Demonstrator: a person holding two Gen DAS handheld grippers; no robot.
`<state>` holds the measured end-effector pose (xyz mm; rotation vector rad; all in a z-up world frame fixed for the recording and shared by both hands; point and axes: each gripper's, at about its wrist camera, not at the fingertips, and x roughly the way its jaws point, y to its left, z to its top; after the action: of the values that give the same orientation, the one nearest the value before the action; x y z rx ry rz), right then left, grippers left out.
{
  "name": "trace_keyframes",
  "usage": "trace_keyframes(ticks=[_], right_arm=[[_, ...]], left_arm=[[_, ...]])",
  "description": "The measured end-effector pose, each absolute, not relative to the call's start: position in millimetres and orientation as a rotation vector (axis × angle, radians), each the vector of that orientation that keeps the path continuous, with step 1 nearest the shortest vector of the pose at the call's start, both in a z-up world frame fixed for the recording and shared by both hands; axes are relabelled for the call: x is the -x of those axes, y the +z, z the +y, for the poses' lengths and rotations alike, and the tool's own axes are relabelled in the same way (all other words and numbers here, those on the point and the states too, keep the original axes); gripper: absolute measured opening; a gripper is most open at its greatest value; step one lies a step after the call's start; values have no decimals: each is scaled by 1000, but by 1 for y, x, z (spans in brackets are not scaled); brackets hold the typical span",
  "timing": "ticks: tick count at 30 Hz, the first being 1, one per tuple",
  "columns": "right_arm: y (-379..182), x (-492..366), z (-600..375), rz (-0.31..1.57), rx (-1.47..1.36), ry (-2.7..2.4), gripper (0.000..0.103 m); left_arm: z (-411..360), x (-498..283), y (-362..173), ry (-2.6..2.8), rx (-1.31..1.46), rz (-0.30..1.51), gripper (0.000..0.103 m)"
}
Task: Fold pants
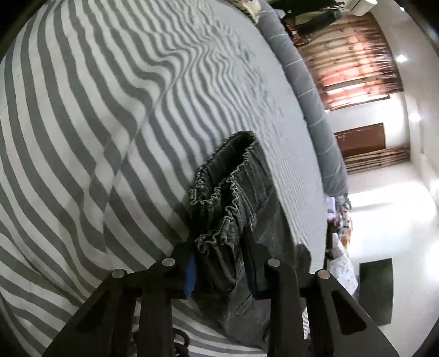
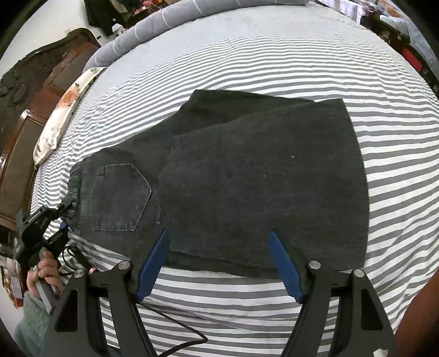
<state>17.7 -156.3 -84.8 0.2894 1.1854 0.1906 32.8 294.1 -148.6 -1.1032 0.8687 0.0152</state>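
Dark grey denim pants [image 2: 260, 178] lie on the striped bed sheet [image 2: 247, 63], legs folded over toward the seat, a back pocket [image 2: 120, 197] showing at the left. My left gripper [image 1: 219, 247] is shut on the gathered elastic waistband [image 1: 219, 197], which bunches up between its pads. The right wrist view shows this same left gripper [image 2: 64, 217] at the pants' left end, held by a hand [image 2: 45, 267]. My right gripper [image 2: 218, 233] stands open over the near edge of the folded legs, with its blue pads [image 2: 153, 269] wide apart and nothing pinched.
A grey rolled blanket [image 2: 164, 13] runs along the bed's far edge. A patterned pillow [image 2: 63, 109] lies by the dark wooden headboard [image 2: 33, 90] at the left. A black cable [image 2: 175, 321] trails over the near sheet. White floor [image 1: 384, 219] lies beyond the bed.
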Motion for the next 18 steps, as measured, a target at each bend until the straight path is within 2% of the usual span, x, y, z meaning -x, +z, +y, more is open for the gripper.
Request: trace_keyframes(ticks=[2,4,10,11,13,18], right_arm=[[-87,-18,-153,1192,-291,196,72],[-89,-17,-150,1196,-290,204,72],[-91,-16,-153,1194,-278,195,72],[-90,-16,-155,1194,-288,190,72],[-89,-15,-160,1186,-300,180,72],[-81,-11,-181,1157,-342,160,72]], left_arm=[[296,-34,-155,24,1133,878,31],[297,-37,-160,27,1161,888,38],[296,-46,-161,23,1160,889,43],[296,-45,-160,23,1156,888,42],[295,-44,-158,42,1135,891,28],[278,-41,-131,74,1025,871,22]])
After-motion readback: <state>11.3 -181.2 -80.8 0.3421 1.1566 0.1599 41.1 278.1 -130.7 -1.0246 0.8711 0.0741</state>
